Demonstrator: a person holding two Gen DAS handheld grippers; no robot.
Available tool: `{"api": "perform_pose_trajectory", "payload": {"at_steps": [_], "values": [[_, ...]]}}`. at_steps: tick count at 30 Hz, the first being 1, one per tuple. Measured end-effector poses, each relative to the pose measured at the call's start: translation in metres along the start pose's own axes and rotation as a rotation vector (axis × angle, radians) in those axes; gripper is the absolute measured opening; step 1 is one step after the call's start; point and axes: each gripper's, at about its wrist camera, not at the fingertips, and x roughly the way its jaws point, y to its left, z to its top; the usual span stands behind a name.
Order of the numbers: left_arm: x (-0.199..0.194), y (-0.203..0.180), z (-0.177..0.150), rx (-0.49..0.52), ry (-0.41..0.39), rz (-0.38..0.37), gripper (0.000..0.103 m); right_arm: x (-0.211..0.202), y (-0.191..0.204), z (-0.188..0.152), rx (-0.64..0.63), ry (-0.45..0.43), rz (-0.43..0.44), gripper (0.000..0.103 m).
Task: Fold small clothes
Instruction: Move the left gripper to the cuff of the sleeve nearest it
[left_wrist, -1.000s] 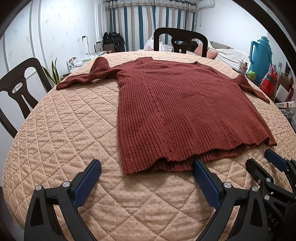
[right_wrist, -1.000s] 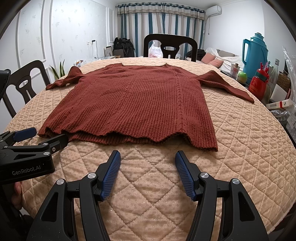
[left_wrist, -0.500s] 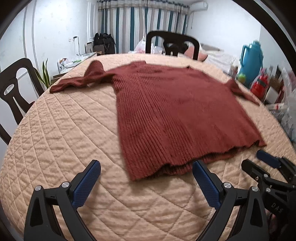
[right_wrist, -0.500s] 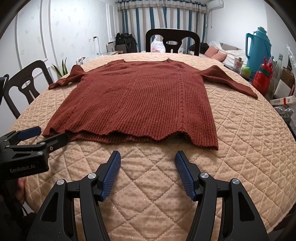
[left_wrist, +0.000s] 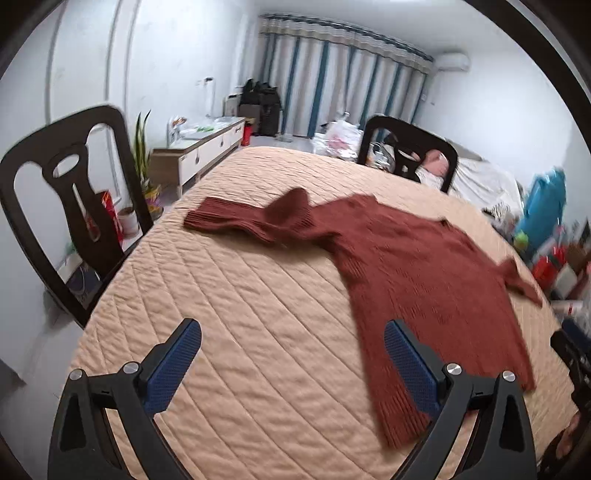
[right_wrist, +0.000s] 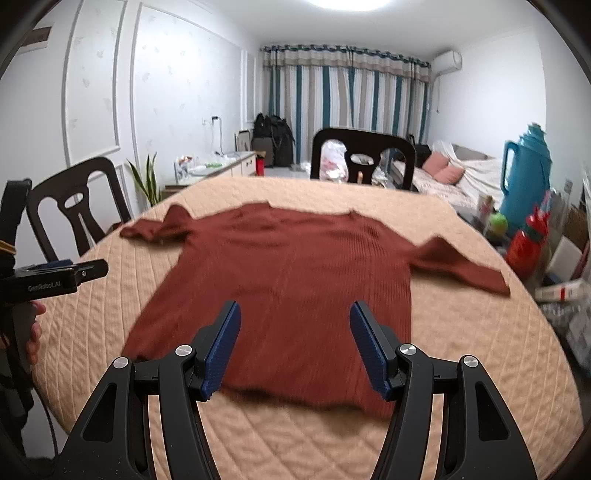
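A rust-red knit sweater (right_wrist: 288, 280) lies flat and face up on the quilted tan tablecloth (right_wrist: 461, 332), sleeves spread to both sides. In the left wrist view the sweater (left_wrist: 424, 280) is at the right, with its left sleeve (left_wrist: 240, 218) stretched ahead. My left gripper (left_wrist: 291, 363) is open and empty above bare cloth left of the hem corner. My right gripper (right_wrist: 295, 343) is open and empty, raised over the hem's middle. The left gripper also shows in the right wrist view (right_wrist: 74, 273) at the far left.
Dark wooden chairs stand at the left (left_wrist: 66, 206) and far side (right_wrist: 362, 155) of the round table. A teal thermos (right_wrist: 528, 173), a red bottle (right_wrist: 528, 240) and boxes crowd the right edge. A cabinet and a plant stand by the left wall.
Both grippers have risen and moved forward. The left one swung left toward the left sleeve; the right one now hovers over the hem. Both stay open.
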Motion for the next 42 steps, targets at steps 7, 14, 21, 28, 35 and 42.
{"api": "perform_pose_trajectory", "payload": {"at_steps": [7, 14, 21, 28, 35, 42], "values": [[0.024, 0.045, 0.037, -0.149, -0.013, 0.051, 0.1, 0.03, 0.007, 0.023, 0.006, 0.025, 0.05, 0.062], [0.064, 0.082, 0.062, -0.29, 0.033, 0.099, 0.099, 0.07, 0.025, 0.033, 0.016, 0.09, 0.092, 0.062], [0.088, 0.108, 0.074, -0.399, 0.042, 0.143, 0.099, 0.09, 0.035, 0.04, 0.014, 0.117, 0.109, 0.062], [0.12, 0.121, 0.075, -0.512, 0.119, 0.026, 0.092, 0.102, 0.043, 0.041, 0.014, 0.142, 0.12, 0.062], [0.133, 0.12, 0.078, -0.528, 0.13, -0.003, 0.084, 0.109, 0.044, 0.04, 0.012, 0.162, 0.126, 0.062], [0.144, 0.121, 0.084, -0.55, 0.126, -0.042, 0.066, 0.119, 0.044, 0.038, 0.022, 0.186, 0.137, 0.062]]}}
